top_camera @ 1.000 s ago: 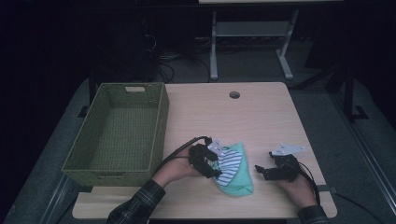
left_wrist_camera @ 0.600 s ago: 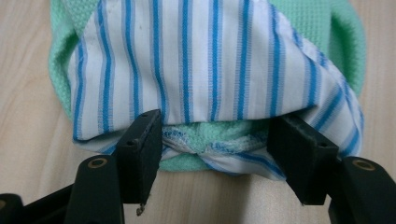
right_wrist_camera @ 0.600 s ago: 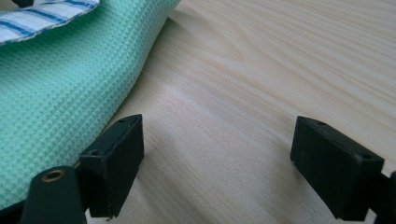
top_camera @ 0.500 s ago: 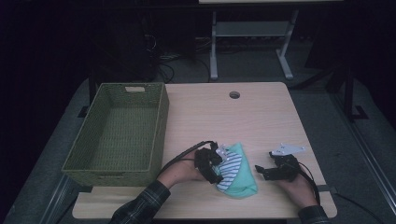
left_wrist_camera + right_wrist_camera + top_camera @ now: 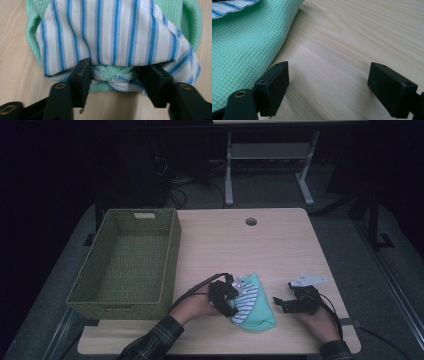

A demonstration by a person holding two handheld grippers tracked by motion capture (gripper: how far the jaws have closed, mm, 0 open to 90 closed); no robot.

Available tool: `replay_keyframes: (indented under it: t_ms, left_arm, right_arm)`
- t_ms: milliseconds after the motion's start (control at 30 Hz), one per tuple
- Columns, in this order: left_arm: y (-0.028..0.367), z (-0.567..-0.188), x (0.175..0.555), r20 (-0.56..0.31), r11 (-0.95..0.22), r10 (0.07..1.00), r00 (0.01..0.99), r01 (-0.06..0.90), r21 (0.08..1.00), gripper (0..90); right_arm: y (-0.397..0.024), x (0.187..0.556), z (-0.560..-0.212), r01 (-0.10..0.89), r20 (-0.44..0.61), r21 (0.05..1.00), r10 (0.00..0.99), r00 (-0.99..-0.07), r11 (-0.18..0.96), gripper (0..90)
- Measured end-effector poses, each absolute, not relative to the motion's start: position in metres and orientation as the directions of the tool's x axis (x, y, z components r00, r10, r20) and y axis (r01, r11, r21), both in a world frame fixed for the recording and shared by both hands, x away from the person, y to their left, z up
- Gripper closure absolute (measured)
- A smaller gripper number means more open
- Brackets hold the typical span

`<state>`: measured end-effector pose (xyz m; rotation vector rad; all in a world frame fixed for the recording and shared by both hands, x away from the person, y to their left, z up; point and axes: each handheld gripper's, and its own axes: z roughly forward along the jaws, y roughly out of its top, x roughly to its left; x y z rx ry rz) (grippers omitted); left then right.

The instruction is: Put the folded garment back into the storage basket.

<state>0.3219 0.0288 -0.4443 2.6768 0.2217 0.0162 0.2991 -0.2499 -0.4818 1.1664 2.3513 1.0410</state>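
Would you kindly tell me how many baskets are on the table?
1. The green woven basket sits on the table's left side, left of the folded cloth; nothing suggests another is hidden.

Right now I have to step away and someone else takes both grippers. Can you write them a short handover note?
Left gripper: jaws just been closing around the bunched edge of the striped and green cloth; fabric sits between them, firm pinch not certain.
Right gripper: open, nothing between the jaws, resting on the table beside the cloth's green edge.
Cloth: folded bundle on the table's near side, between both grippers.
Woven basket: on the left, nothing in it.
Done: cloth looks folded.
Left: probably secure the grip and lift the cloth into the basket.
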Motion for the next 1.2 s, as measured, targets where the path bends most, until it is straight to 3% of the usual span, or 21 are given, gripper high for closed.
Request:
replay_keyframes:
  t_ms: [200, 367, 1200]
  left_arm:
    - [0.028, -0.443, 0.319, -0.035, -0.885, 0.155, 0.987, 0.155, 0.439, 64.4]
    - [0.025, -0.441, 0.318, -0.044, -0.892, 0.171, 0.984, 0.174, 0.418, 73.6]
    - [0.043, -0.406, 0.326, -0.108, -0.829, 0.242, 0.964, 0.264, 0.493, 75.8]
  right_arm:
    - [-0.250, 0.299, -0.482, 0.555, 0.036, 0.728, 0.786, -0.618, 0.403, 16.9]
    - [-0.250, 0.299, -0.482, 0.554, 0.035, 0.728, 0.785, -0.618, 0.404, 16.9]
    - [-0.250, 0.300, -0.482, 0.557, 0.035, 0.725, 0.786, -0.617, 0.405, 13.9]
